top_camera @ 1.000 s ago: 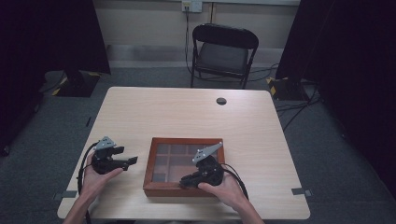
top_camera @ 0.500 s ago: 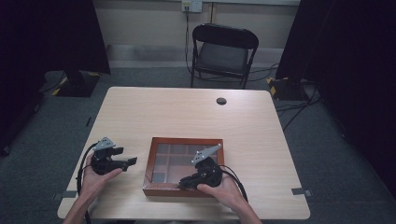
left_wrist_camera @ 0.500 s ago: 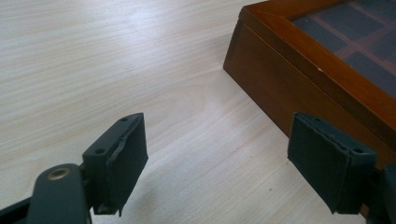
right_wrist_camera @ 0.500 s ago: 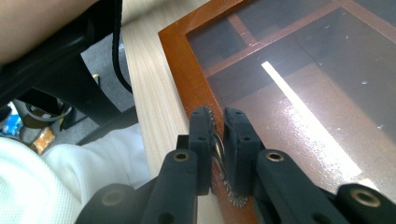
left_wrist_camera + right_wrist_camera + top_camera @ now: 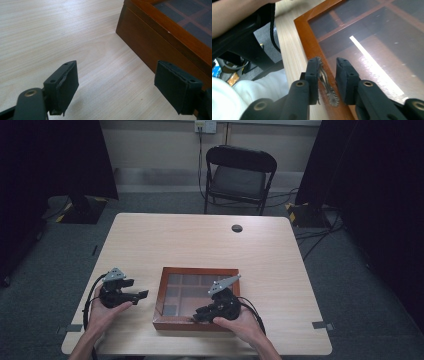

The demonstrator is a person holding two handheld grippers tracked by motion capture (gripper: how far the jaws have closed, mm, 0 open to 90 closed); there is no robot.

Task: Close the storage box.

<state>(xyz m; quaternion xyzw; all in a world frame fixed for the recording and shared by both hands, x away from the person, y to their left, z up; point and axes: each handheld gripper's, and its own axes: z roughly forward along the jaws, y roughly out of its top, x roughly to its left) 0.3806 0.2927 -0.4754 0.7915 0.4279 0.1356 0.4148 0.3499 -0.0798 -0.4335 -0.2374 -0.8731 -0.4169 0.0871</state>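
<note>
A shallow wooden box [image 5: 197,270] with a glass lid [image 5: 372,50] over several compartments lies near the table's front edge. My right gripper [image 5: 198,312] is at the box's front rim, pointing left along it. Its jaws have just been opening and now stand a little apart around a small metal clasp [image 5: 327,83] on the lid's frame [image 5: 305,32]. The clasp lies against one pad with a gap to the other, so my right gripper [image 5: 328,67] is open. My left gripper [image 5: 142,295] rests low over the table left of the box, open and empty. Its jaws [image 5: 115,92] are wide apart, with the box's side wall [image 5: 150,47] close by.
The pale wooden table [image 5: 200,240] carries a small black round object [image 5: 237,228] at its far side. A black folding chair [image 5: 240,175] stands beyond the table. Cables trail from both grippers toward the front edge. White clothing [image 5: 249,95] is close under the right gripper.
</note>
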